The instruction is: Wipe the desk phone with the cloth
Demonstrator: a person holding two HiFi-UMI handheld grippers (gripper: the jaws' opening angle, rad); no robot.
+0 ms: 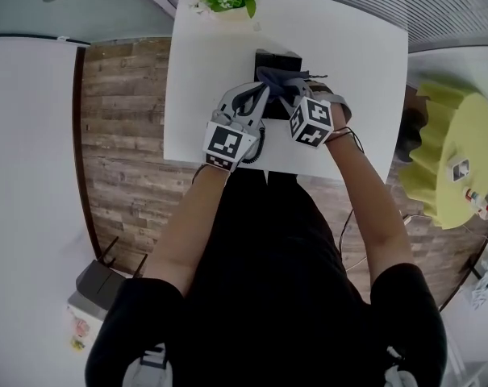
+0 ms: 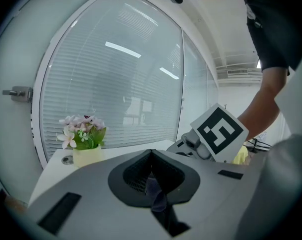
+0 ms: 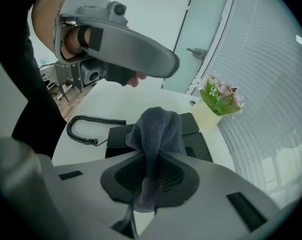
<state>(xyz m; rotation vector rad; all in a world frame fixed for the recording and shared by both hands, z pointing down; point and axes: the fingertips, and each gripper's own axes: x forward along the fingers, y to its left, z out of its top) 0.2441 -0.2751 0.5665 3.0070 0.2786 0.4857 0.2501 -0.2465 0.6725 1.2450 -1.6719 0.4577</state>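
Right claw (image 3: 150, 176) is clamped tight on the cloth (image 3: 158, 126), which is bunched just above the desk phone (image 3: 118, 136). The phone sits mid-desk (image 1: 348, 47), with its cord trailing toward the near edge. Left claw (image 2: 151, 180) is closed too, pinching what looks like a thin tail of that cloth; its view is poor. Cloth secured; by my read, wiping has barely begun and most of the phone is left.

The bare left forearm (image 1: 187, 220) and bare right forearm (image 1: 371, 196) are reaching forward and converging. The grey two-jaw left gripper (image 1: 262, 97) is holding its jaws closed on a thin fold of grey terry cloth (image 2: 155, 194). The matching right gripper (image 1: 290, 95) is clamping the same cloth's bunched body (image 3: 158, 129), with its tip just beside the left gripper's.
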